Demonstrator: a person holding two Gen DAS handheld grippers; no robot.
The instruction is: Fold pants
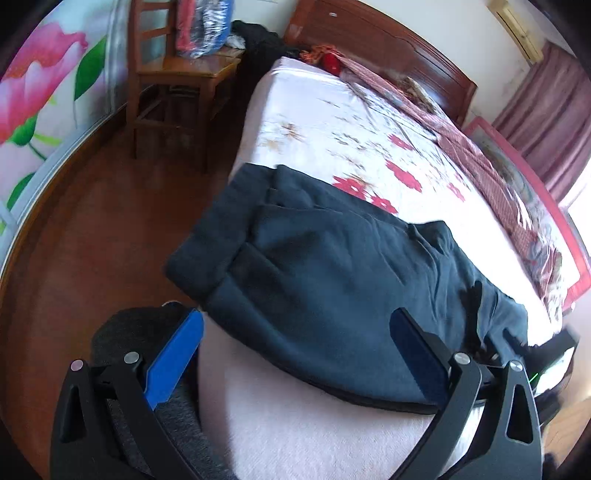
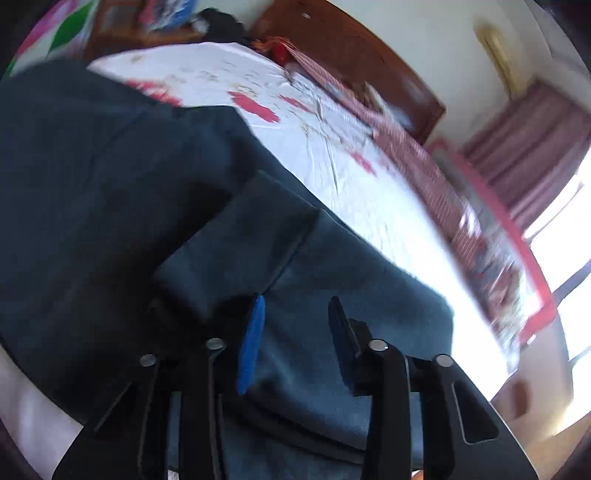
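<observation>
On the far left you see a wall picture [image 1: 33, 92] with a big pink flower, and next to it a wooden chair [image 1: 177, 74] that stands on the brown floor [image 1: 92, 221]. On the chair seat lies a bag [image 1: 203, 26] with red and blue cloth in it. To the right of the chair is the bed [image 1: 314, 110], covered with a white sheet with red flowers, and at its far end the dark wooden headboard [image 1: 388, 40].

The pants [image 1: 332, 280] are dark blue. They lie on the near part of the bed, already folded over themselves, and their left end hangs a little over the left edge of the bed. A folded band of cloth runs along that left end.

Your left tongs [image 1: 295, 350] are wide apart and hold nothing. The left blue pad is beside the bed edge, over the floor side, and the right pad is above the near edge of the pants.

More to the right, your right tongs [image 2: 295, 332] are low over the pants [image 2: 110, 184], very close to the cloth. Their pads stand partly apart, with blue cloth seen between them; you cannot tell from this blurred view if they touch it.

On the far right a red patterned blanket [image 2: 424, 166] lies along the right side of the bed, and behind it a pink curtain [image 2: 535, 147] hangs by a bright window [image 2: 576, 258].
</observation>
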